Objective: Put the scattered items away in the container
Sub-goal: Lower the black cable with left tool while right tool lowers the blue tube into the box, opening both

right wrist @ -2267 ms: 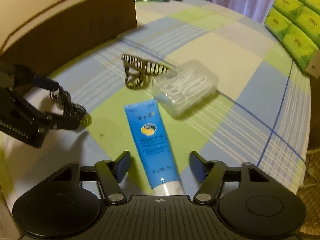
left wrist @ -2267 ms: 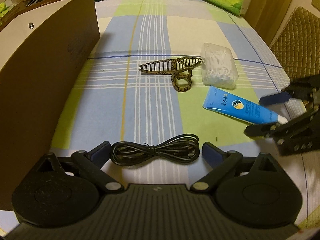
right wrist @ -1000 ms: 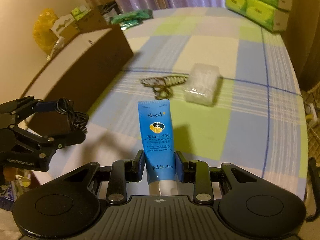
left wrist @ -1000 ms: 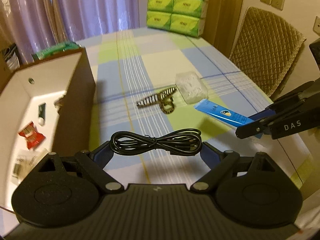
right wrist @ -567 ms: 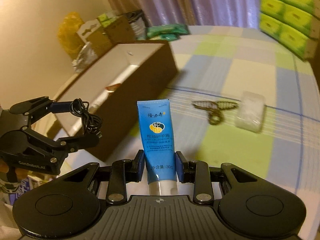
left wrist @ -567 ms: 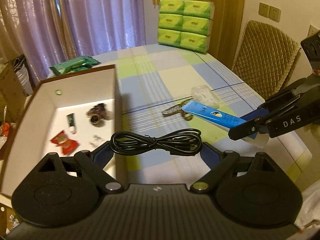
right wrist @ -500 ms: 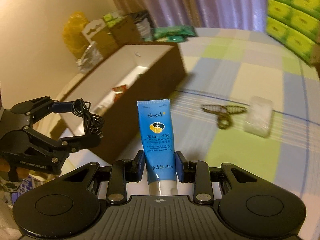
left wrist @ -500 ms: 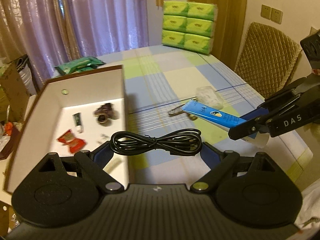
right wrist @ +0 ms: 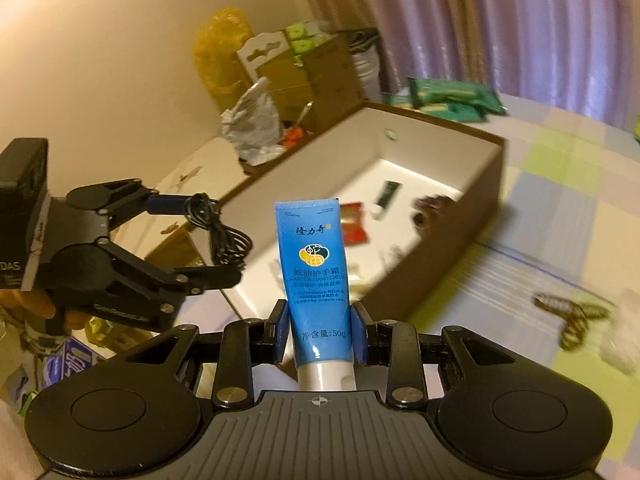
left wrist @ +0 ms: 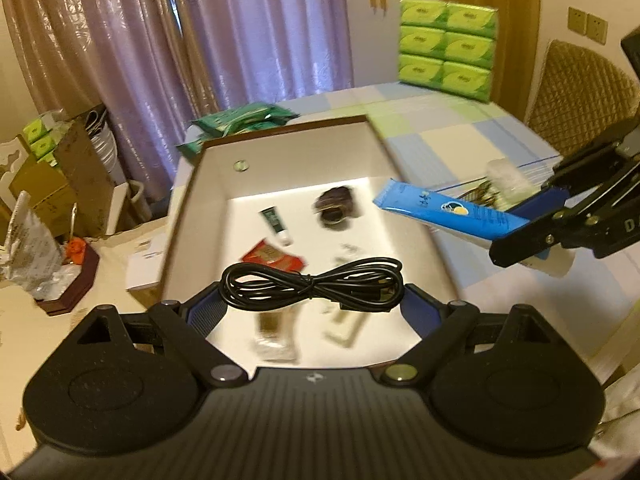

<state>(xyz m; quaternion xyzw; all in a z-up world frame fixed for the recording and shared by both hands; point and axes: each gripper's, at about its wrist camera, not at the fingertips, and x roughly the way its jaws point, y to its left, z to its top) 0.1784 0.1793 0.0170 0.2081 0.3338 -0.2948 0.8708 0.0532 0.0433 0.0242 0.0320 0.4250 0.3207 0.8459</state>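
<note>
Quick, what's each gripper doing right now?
Left gripper: shut on the cable.
Right gripper: shut on the blue tube.

A home dining rm: purple curtains [left wrist: 240,32], checked tablecloth [left wrist: 460,136], padded chair [left wrist: 580,92], stacked tissue packs [left wrist: 446,50], cardboard boxes [right wrist: 320,76] & bags piled by the wall.

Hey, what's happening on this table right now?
A person is tidying loose items into a brown box using two handheld grippers. The left gripper holds a coiled black cable above the box; the right gripper is clamped on a blue hand cream tube near it. A striped hair clip and a clear plastic case lie on the tablecloth.
</note>
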